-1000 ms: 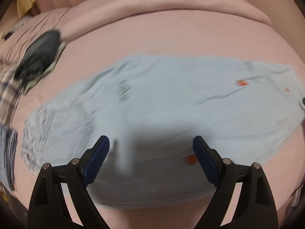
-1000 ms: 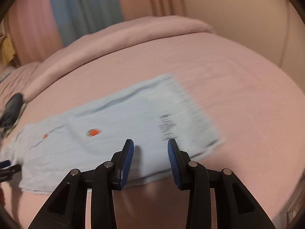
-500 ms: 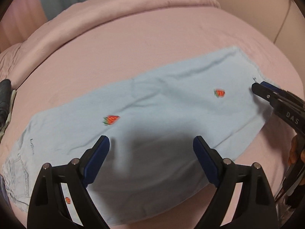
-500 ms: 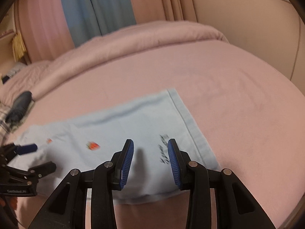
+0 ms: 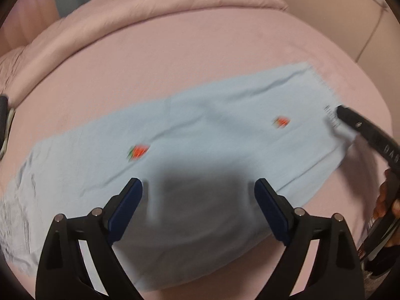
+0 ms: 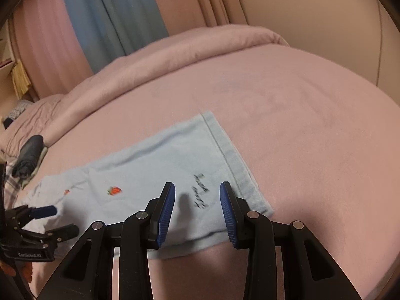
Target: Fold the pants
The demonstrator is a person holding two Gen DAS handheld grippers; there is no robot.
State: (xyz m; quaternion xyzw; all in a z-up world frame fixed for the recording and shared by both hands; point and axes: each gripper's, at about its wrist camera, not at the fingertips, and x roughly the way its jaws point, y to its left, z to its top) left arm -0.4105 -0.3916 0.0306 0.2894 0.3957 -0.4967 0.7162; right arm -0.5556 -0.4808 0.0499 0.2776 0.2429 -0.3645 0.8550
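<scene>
Pale blue pants [image 5: 200,130] with small strawberry motifs [image 5: 138,151] lie flat along a pink bed [image 5: 175,57]. My left gripper [image 5: 197,200] hovers over their middle, jaws wide open and empty, its shadow on the cloth. From the right wrist view it shows at the lower left [image 6: 60,221]. My right gripper [image 6: 197,200] hangs just above the leg end, near black lettering [image 6: 200,191] and the hem [image 6: 232,160]. Its jaws stand partly apart with nothing pinched between them. It enters the left wrist view from the right [image 5: 362,130], its tip by the hem.
A dark rolled garment [image 6: 28,155] and plaid fabric [image 6: 10,182] lie at the bed's far left. A rolled pink duvet [image 6: 175,50] runs along the back, with a blue curtain [image 6: 112,17] behind it. A wall [image 6: 325,12] borders the right side.
The left gripper swung from the waist end toward the middle of the pants, bringing the right gripper into its view. The right gripper tilted up slightly and the left gripper appeared in its view.
</scene>
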